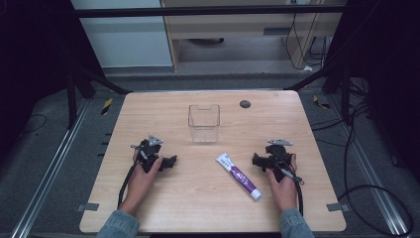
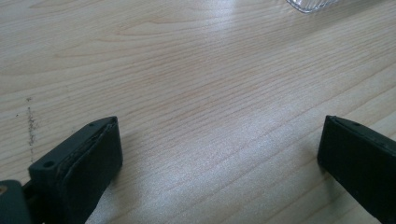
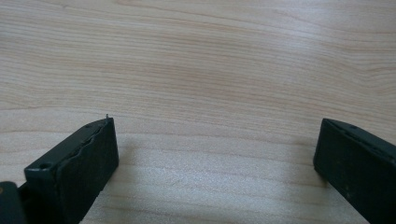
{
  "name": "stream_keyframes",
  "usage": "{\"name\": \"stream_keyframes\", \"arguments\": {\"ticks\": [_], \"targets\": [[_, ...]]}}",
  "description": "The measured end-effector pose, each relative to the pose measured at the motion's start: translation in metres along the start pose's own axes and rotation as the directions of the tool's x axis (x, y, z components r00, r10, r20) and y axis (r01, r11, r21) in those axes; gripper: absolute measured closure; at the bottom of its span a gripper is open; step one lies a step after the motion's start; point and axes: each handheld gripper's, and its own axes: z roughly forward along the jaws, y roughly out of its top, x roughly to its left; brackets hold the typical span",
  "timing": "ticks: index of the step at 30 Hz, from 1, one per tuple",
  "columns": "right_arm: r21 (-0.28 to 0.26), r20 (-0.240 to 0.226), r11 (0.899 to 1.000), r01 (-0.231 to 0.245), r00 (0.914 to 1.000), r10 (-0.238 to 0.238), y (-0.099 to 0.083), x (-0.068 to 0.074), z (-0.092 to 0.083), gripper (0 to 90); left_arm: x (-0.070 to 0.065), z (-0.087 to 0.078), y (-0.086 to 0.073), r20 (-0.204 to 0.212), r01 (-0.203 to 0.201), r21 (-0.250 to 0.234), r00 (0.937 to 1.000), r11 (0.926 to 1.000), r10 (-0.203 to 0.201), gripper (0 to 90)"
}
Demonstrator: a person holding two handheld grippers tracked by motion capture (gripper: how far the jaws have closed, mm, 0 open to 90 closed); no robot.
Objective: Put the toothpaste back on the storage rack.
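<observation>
Lying just left of right gripper (image 1: 258, 159), apart: toothpaste tube (image 1: 238, 176); jaws spread, empty.

The high view is evenly lit from above: the desk (image 1: 208, 198) is bright and pale, while the room to either side falls into near black. Shadows there are short and soft. That picture is a little soft and low in detail.

In the left gripper view a broad pale sheen lies on the wood between and ahead of the left gripper (image 2: 219, 154), with soft shadow close beside each jaw. The right gripper view shows the same sheen ahead of the right gripper (image 3: 215, 154). The near jaws look slightly blurred; the wood grain is sharper.
</observation>
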Motion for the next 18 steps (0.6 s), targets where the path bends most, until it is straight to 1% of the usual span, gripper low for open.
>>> {"name": "stream_keyframes", "arguments": {"ticks": [2, 3, 7, 8, 10, 15, 18], "targets": [[0.0, -0.008, 1.0, 0.011, 0.9999, -0.011, 0.0002, 0.0009, 0.0002, 0.3, 0.0, 0.0, 0.0, 0.0, 0.001, 0.0, 1.0, 1.0, -0.001, 0.0], [0.001, -0.013, 1.0, 0.008, 0.9999, -0.008, 0.0002, 0.0016, 0.0, 0.3, 0.0, 0.0, 0.0, 0.0, 0.0, 0.0, 1.0, 1.0, 0.0, 0.0], [0.0, -0.014, 1.0, 0.012, 0.9998, -0.012, 0.0, 0.0012, 0.0, 0.3, 0.0, 0.0, 0.0, 0.0, 0.0, 0.0, 1.0, 1.0, 0.0, 0.0], [0.002, -0.014, 1.0, 0.005, 0.9999, -0.005, 0.0001, 0.0023, -0.0002, 0.3, 0.0, 0.0, 0.0, 0.0, 0.0, 0.0, 1.0, 1.0, 0.0, 0.0], [-0.001, -0.017, 1.0, 0.019, 0.9997, -0.019, -0.0002, 0.003, -0.0001, 0.3, 0.0001, 0.0, 0.0, 0.0, -0.001, 0.0, 1.0, 1.0, 0.001, 0.0], [-0.001, -0.021, 1.0, 0.023, 0.9995, -0.023, -0.0006, 0.0033, -0.0004, 0.3, -0.0001, 0.0, 0.0, 0.0, 0.0, 0.0, 1.0, 1.0, 0.0, 0.0], [0.0, -0.042, 0.999, 0.036, 0.9985, -0.036, -0.0008, 0.0017, -0.001, 0.3, -0.0001, 0.0, 0.0, 0.0, 0.001, 0.0, 1.0, 1.0, -0.001, 0.0]]}}
